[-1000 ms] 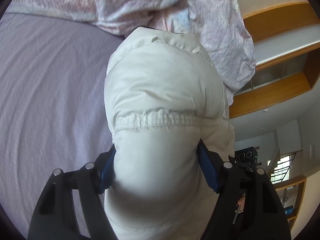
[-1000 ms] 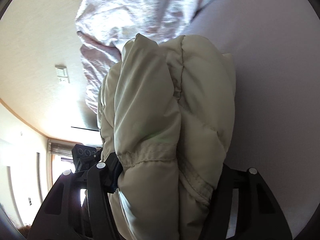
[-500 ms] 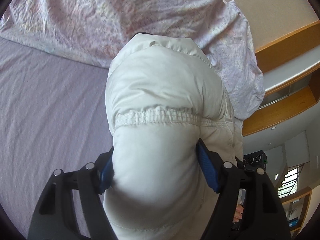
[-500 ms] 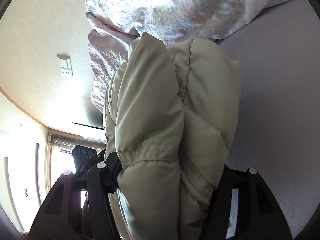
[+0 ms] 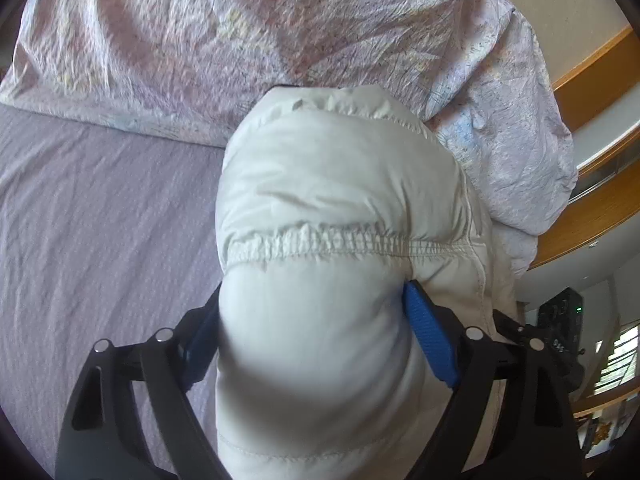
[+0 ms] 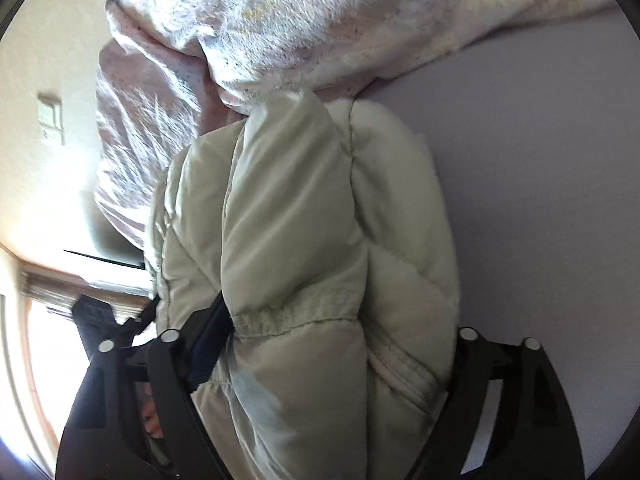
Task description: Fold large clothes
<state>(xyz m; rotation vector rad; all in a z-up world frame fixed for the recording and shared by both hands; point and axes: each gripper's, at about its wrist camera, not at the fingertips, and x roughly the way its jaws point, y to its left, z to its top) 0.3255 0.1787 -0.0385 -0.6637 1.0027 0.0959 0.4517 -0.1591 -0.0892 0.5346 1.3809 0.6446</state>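
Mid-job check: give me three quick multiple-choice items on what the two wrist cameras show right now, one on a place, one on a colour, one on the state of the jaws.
1. Where does the patterned quilt lie relative to the puffer jacket?
A. Beyond it, farther up the bed
B. Under the left gripper
C. Folded inside the jacket

2. What colour is the bed sheet?
A. Dark green
B. Pale lilac
C. Bright orange

3. What is the state of the left gripper and right gripper?
A. Both open and hold nothing
B. Only the left is shut
C. Both shut on the jacket

Answers: 1 A, the quilt fills the top of the left wrist view, past the jacket's far end. 2 B, the sheet beside the jacket shows pale purple in both views. 3 C, in each view the jaws press the padded fabric from either side.
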